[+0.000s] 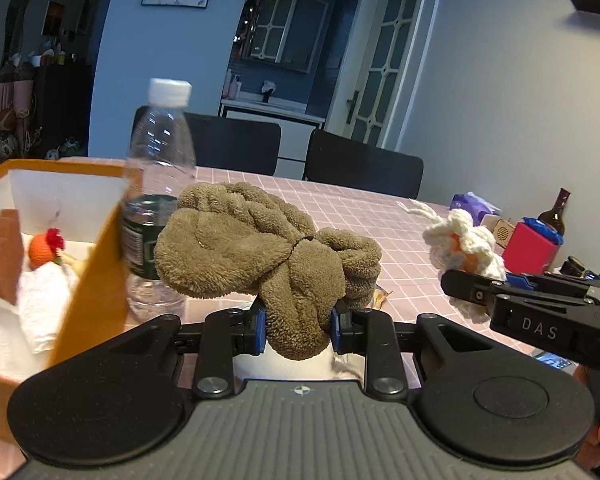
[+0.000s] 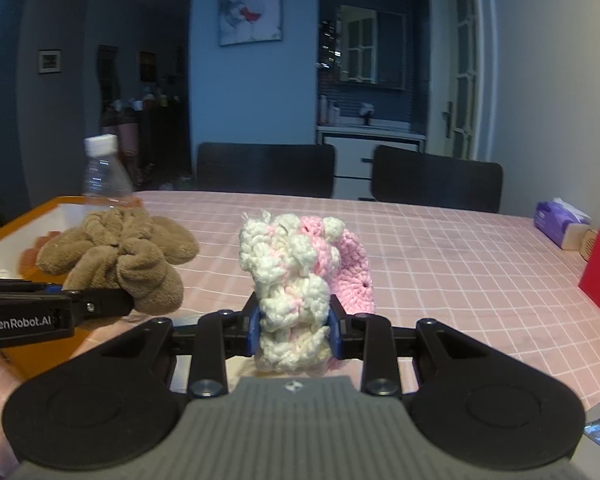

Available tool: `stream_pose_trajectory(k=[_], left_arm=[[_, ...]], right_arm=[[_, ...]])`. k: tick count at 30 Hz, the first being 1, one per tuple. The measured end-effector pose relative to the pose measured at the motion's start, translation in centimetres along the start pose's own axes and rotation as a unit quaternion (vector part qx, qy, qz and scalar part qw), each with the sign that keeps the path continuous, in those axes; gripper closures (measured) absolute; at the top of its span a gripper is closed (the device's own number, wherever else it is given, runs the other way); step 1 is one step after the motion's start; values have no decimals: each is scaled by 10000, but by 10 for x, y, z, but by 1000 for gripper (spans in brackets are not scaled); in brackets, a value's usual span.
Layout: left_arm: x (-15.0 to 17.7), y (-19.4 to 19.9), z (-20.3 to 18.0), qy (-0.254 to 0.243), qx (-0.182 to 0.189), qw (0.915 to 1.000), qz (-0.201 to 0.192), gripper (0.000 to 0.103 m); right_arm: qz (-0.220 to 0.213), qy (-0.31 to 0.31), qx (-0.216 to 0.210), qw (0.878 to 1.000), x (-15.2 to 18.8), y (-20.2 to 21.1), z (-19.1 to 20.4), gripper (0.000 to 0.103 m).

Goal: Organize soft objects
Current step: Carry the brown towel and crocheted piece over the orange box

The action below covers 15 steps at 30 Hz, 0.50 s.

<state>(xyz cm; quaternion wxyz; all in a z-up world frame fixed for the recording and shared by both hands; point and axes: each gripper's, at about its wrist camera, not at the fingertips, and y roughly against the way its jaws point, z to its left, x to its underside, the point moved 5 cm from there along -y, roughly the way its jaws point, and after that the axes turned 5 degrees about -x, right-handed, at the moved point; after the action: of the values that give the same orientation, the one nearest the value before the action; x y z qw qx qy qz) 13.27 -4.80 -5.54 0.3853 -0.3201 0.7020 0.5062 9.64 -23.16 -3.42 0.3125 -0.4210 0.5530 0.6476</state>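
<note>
My left gripper (image 1: 299, 326) is shut on a brown fuzzy scrunchie (image 1: 260, 248), held above the pink checked tablecloth (image 1: 380, 224). To its left stands an orange box (image 1: 96, 280) with a white lining; a small orange and red knitted piece (image 1: 46, 248) and white cloth lie inside. My right gripper (image 2: 295, 332) is shut on a white and pink crocheted piece (image 2: 296, 268), also lifted off the table. From the right wrist view the brown scrunchie (image 2: 128, 260) and the left gripper (image 2: 112, 302) show at the left, in front of the orange box (image 2: 32, 208).
A clear water bottle (image 1: 158, 184) with a white cap stands just right of the box. A red box (image 1: 530, 250), a dark glass bottle (image 1: 554, 214) and a purple tissue pack (image 2: 558, 226) sit at the table's right side. Two black chairs (image 2: 436, 180) stand behind the table.
</note>
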Motion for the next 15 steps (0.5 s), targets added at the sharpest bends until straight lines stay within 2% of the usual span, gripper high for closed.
stream_pose_trajectory(k=[7, 15], left_arm=[[-6, 40, 20, -12, 71, 9998, -203, 71], [-8, 78, 55, 85, 13, 9995, -292, 71]], right_arm=[[3, 34, -786, 9969, -11, 22, 41, 71], [11, 259, -1726, 9846, -28, 32, 105, 71]])
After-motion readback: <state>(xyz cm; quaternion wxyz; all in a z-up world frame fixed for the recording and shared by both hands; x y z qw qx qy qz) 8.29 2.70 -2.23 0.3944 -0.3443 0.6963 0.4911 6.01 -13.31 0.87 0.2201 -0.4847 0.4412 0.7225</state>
